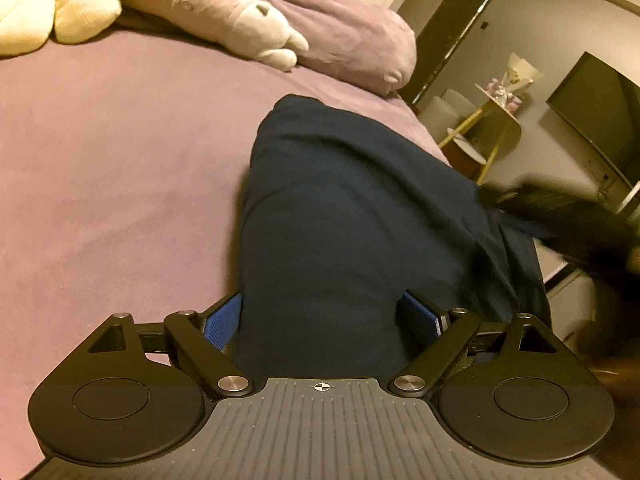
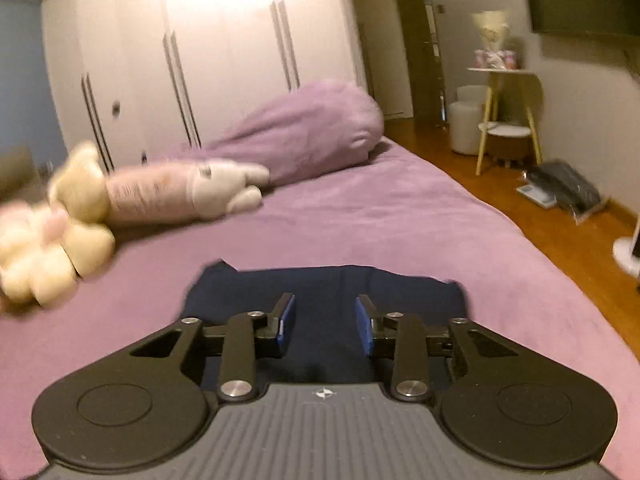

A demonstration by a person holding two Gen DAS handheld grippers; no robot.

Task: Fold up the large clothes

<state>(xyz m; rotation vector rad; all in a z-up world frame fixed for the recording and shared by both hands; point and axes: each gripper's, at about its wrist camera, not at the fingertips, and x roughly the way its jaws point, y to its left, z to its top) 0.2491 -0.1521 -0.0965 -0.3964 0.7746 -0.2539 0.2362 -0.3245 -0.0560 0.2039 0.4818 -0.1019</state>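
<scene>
A dark navy garment (image 1: 352, 216) lies on the purple bed sheet (image 1: 112, 168), folded into a long band. My left gripper (image 1: 320, 316) is wide open, and the near end of the garment runs between its blue pads (image 1: 224, 320). In the right wrist view the garment (image 2: 328, 284) lies flat under my right gripper (image 2: 325, 320), which is open, its blue pads (image 2: 286, 322) apart just above the cloth. The right gripper shows blurred at the garment's right edge in the left wrist view (image 1: 560, 216).
Plush toys (image 2: 132, 196) and a purple pillow (image 2: 312, 128) lie at the far side of the bed. The bed's right edge drops to a wooden floor (image 2: 520, 200) with a small side table (image 2: 504, 112) and bags. Wardrobe doors (image 2: 200, 48) stand behind.
</scene>
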